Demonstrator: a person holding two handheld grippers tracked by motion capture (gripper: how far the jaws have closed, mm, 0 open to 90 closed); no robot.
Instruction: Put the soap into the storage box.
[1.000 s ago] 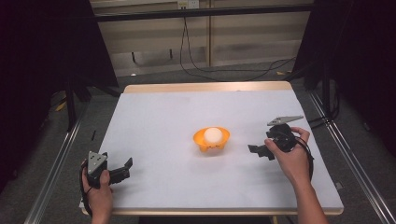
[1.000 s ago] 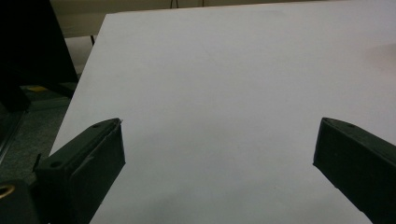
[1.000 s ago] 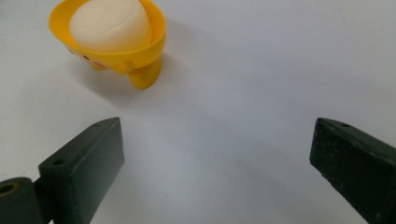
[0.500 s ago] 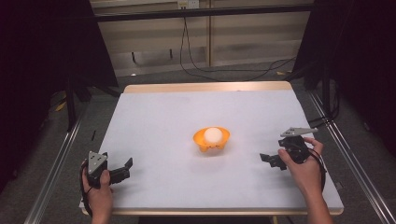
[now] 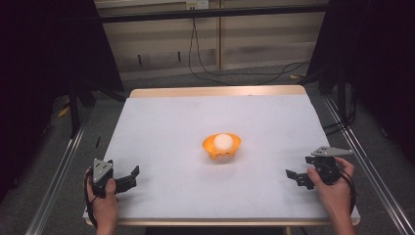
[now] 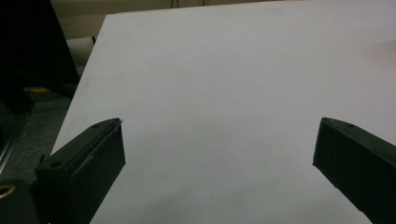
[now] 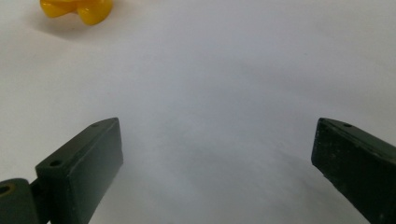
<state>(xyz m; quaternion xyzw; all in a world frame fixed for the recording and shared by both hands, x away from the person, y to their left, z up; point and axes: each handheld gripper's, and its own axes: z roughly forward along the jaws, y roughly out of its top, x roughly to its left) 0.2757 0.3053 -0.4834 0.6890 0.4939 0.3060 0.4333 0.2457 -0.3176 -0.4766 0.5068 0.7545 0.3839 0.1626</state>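
While nothing is being handled, the white tabletop (image 5: 195, 127) carries just one item: an orange bowl (image 5: 221, 148) near its centre with a white ball (image 5: 223, 141) sitting inside, well apart from both tools. Left gripper (image 5: 128, 179) sits at the near-left corner, fingers (image 6: 84, 163) spread wide with bare surface between them. Right gripper (image 5: 296, 177) sits near the near-right edge, fingers (image 7: 81, 158) likewise released, gripping nothing, aimed roughly toward the bowl, whose base shows at the top-left of the right gripper view. Both hands look parked at the edges, likely a rest pose that leaves the bowl unobstructed.
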